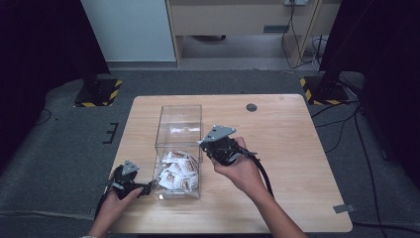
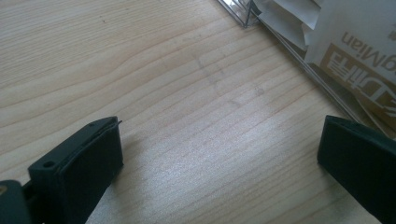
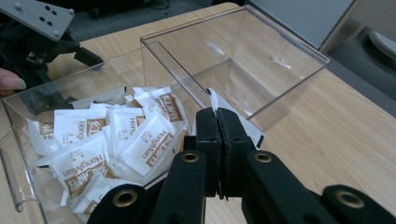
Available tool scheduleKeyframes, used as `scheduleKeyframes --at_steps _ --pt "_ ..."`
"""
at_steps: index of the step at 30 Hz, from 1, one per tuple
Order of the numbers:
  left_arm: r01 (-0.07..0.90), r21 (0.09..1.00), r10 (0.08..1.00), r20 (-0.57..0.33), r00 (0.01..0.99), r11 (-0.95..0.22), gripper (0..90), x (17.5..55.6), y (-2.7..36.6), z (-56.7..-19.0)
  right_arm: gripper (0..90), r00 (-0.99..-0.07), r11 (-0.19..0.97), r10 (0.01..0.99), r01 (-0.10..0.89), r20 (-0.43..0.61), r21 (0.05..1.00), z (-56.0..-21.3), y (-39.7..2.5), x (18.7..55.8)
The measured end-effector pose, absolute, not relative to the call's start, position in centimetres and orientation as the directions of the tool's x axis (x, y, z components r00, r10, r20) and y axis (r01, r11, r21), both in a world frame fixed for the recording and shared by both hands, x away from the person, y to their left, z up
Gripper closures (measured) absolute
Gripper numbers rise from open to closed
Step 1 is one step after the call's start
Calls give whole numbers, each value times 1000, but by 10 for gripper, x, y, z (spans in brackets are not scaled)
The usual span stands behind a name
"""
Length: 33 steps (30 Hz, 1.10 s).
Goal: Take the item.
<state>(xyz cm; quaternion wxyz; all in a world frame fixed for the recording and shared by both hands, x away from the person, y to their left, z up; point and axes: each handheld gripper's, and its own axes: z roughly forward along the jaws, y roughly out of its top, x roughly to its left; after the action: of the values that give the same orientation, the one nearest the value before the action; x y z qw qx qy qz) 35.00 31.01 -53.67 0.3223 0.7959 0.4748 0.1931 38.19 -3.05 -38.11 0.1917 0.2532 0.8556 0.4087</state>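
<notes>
Right gripper [image 3: 218, 140] clamps a sachet [image 3: 243, 123] at the box's [image 1: 178, 119] 3 o'clock, likely transferring it to the empty half; left gripper [image 2: 219, 154] wide open, empty.

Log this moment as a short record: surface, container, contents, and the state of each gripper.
surface: wooden table
container: clear plastic box with two compartments, lidless
far compartment: empty
near compartment: holds white sachets with brown print
left gripper: open, low over the table beside the box's near end, holding nothing
right gripper: shut on a white sachet at the box's right wall
hands: one on each gripper, entering from the near edge
</notes>
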Motion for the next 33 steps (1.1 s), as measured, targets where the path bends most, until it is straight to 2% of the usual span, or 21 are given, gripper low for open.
scheduleKeyframes --at_steps 33 --pt "631 697 881 1 474 -341 0 350 310 -537 886 -718 478 687 333 -110 813 -389 -91 394"
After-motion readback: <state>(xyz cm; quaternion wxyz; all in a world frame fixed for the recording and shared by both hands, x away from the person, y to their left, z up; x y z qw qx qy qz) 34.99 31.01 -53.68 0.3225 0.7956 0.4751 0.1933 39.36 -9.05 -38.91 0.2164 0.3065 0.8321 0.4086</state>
